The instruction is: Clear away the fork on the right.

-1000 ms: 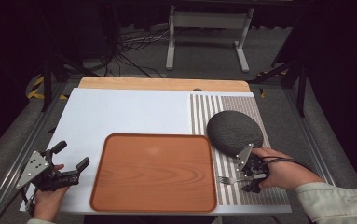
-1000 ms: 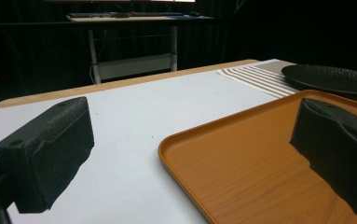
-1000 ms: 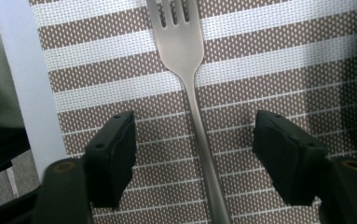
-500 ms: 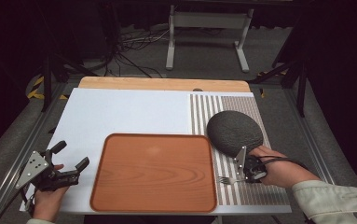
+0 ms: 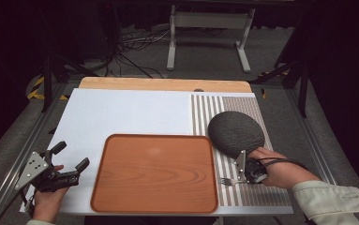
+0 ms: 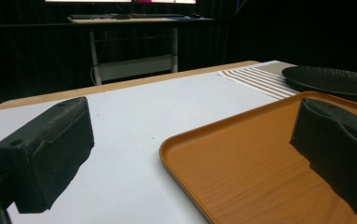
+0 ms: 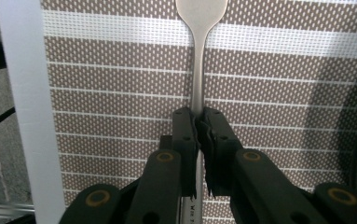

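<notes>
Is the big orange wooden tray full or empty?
Empty. The orange wooden tray shows bare wood grain all over in the high view, with nothing lying on it.

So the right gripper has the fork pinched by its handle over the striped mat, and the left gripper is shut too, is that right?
Not quite: the left gripper is open, its jaws wide apart in the left gripper view. The right gripper does pinch the fork over the striped mat.

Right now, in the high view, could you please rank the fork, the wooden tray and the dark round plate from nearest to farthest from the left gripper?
1. Wooden tray: just to the right of the left gripper, which hangs open.
2. Fork: beyond the tray's right edge, on the striped placemat, held in the right gripper.
3. Dark round plate: farther right and back on the placemat.
</notes>
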`<state>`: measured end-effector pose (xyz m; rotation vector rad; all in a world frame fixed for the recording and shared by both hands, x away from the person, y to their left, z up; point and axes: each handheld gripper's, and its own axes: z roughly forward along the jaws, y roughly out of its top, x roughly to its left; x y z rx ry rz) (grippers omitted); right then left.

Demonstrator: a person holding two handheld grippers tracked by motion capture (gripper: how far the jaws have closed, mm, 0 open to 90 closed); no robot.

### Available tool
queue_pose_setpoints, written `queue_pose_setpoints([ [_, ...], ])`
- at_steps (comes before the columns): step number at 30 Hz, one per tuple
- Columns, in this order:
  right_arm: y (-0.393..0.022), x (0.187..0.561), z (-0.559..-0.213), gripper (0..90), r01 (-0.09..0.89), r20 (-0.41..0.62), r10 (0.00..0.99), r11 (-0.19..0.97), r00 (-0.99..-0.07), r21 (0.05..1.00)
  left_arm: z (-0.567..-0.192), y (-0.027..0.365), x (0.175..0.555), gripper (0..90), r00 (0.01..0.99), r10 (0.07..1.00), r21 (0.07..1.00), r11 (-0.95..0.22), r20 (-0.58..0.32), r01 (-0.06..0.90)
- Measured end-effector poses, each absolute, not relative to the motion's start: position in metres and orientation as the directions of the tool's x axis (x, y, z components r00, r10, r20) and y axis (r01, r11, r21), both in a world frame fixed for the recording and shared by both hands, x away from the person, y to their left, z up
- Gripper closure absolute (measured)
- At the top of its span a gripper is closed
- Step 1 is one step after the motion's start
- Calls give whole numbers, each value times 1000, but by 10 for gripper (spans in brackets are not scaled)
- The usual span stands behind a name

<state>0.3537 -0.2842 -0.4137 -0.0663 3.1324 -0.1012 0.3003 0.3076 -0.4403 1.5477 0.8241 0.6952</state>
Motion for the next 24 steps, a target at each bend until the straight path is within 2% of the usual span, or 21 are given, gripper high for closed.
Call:
queue_pose_setpoints([
  [14,-285,355,-385,849,20,-72,23,999,-997,40,-440,307,300,1,571,821,991,-60,-18,117],
  [22,-283,355,-366,849,125,-107,141,982,-984,145,-440,308,301,2,566,824,990,-60,-21,124],
  [24,-282,356,-362,849,118,-123,139,980,-983,162,-440,308,300,1,567,823,990,-61,-21,126],
])
